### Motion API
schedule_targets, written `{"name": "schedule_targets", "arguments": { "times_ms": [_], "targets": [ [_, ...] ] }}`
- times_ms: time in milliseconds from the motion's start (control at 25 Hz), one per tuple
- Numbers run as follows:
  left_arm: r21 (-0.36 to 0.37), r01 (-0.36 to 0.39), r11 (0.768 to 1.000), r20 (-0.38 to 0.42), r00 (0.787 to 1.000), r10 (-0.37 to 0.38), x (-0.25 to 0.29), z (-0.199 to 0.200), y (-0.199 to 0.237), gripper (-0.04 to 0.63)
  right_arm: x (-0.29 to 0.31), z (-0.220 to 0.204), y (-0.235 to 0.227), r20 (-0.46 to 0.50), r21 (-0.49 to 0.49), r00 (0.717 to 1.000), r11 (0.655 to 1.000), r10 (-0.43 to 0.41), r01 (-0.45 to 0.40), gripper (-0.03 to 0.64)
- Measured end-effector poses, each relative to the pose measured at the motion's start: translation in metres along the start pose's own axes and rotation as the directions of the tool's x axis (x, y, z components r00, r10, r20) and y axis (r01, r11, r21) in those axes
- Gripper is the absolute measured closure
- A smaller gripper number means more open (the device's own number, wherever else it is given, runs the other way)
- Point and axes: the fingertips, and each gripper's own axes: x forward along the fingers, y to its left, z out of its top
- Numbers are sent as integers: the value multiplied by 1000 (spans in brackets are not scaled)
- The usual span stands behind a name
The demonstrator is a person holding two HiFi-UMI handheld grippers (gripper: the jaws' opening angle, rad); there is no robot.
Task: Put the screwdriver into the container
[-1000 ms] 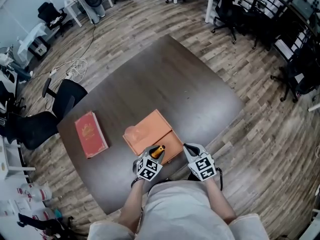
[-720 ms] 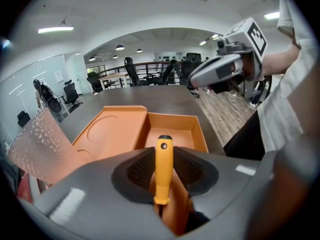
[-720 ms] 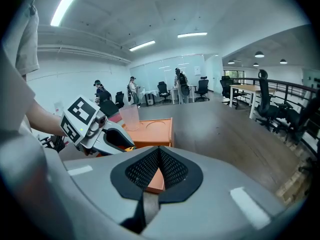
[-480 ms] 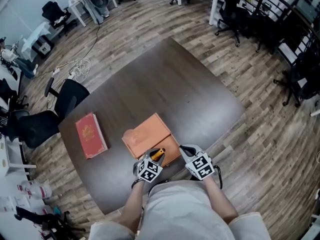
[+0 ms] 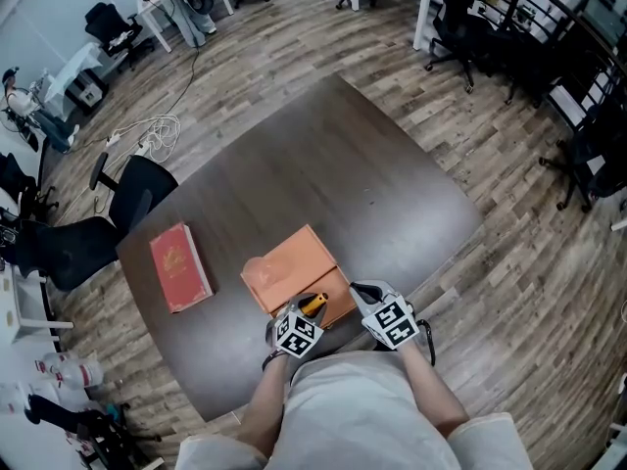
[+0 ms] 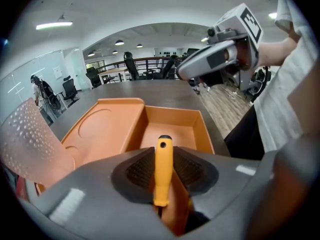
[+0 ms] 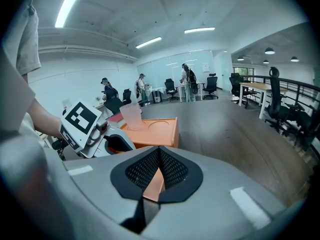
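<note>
My left gripper (image 6: 161,156) is shut on the screwdriver (image 6: 162,169), whose yellow-orange handle stands upright between the pads. It hangs over the near end of the orange container (image 6: 172,126), just in front of its open rectangular compartment. In the head view the screwdriver (image 5: 313,305) shows at the near edge of the container (image 5: 289,262), in front of the left gripper (image 5: 305,313). My right gripper (image 7: 159,156) is shut with nothing between its jaws. It hovers right of the container, close to the left gripper (image 7: 95,129).
A clear plastic cup (image 6: 27,144) stands on the container's flat left half. A red book (image 5: 179,267) lies on the dark table (image 5: 343,164) to the left. A black office chair (image 5: 127,192) stands at the table's far-left edge. People stand far off in the office.
Both grippers stay almost where they were; the left one, still holding the screwdriver, has shifted only slightly toward me.
</note>
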Motion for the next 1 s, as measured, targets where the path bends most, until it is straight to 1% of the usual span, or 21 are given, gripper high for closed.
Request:
{"name": "schedule_targets", "arguments": {
  "times_ms": [200, 360, 440, 680, 840, 1000],
  "targets": [
    [-25, 2, 1000, -13, 1000, -2, 7, -3, -2, 430, 1, -5, -2, -14, -7, 1000, 1000, 10, -11, 615],
    [4, 9, 1000, -44, 999, -8, 16, -5, -5, 430, 2, -9, -3, -38, -29, 999, 999, 21, -22, 615],
    [12, 12, 1000, -56, 998, -11, 18, -8, -6, 430, 2, -5, -2, -29, -34, 999, 999, 26, -27, 615],
    [-8, 13, 1000, -62, 998, -14, 21, -11, -5, 428, 0, -7, -10, -29, -32, 999, 999, 22, -23, 615],
    [-5, 21, 1000, -78, 997, -22, 24, -13, -5, 428, -3, -9, -12, -42, -28, 999, 999, 19, -20, 615],
    [5, 35, 999, -95, 995, -34, 24, -10, -7, 428, -7, -5, -16, -25, -13, 1000, 1000, 13, -14, 615]
  ]
}}
